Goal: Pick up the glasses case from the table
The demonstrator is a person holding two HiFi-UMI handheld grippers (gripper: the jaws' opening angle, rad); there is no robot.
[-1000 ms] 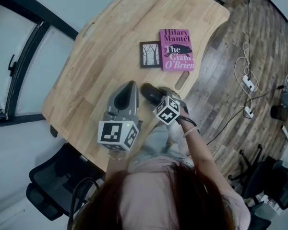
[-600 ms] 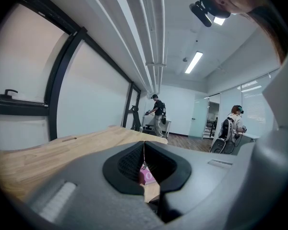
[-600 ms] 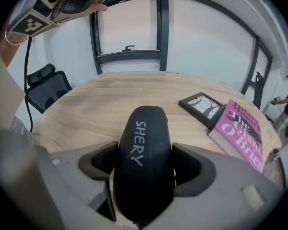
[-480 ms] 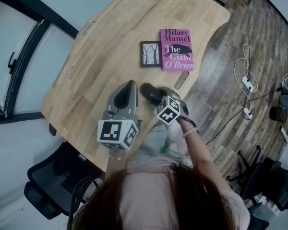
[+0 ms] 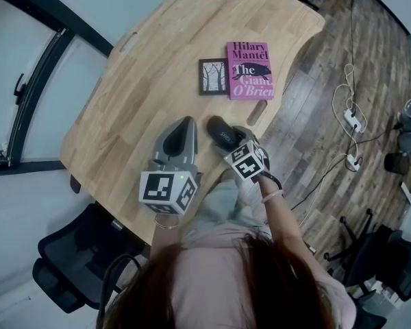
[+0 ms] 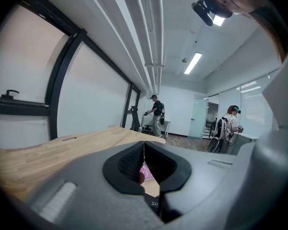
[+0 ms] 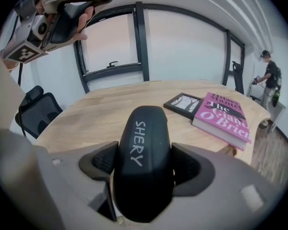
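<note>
Glasses case [image 7: 143, 152] between right gripper [image 7: 146, 164] fingers

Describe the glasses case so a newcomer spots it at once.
On the wooden table, near its edge by the person, the right gripper is shut on the case. It is a black, rounded, oblong shell lettered SHERY, unlike the flat pink book and small framed picture beyond it.

- An office: a large pale wooden table [image 5: 144, 94] with rounded corners stands beside tall black-framed windows [image 7: 139, 42].
- A black swivel chair [image 5: 61, 273] sits at its edge.
- White power strips [image 5: 351, 118] and cables trail across the dark plank floor [image 5: 322, 163].
- Long strip lights [image 6: 192, 63] hang overhead.
</note>
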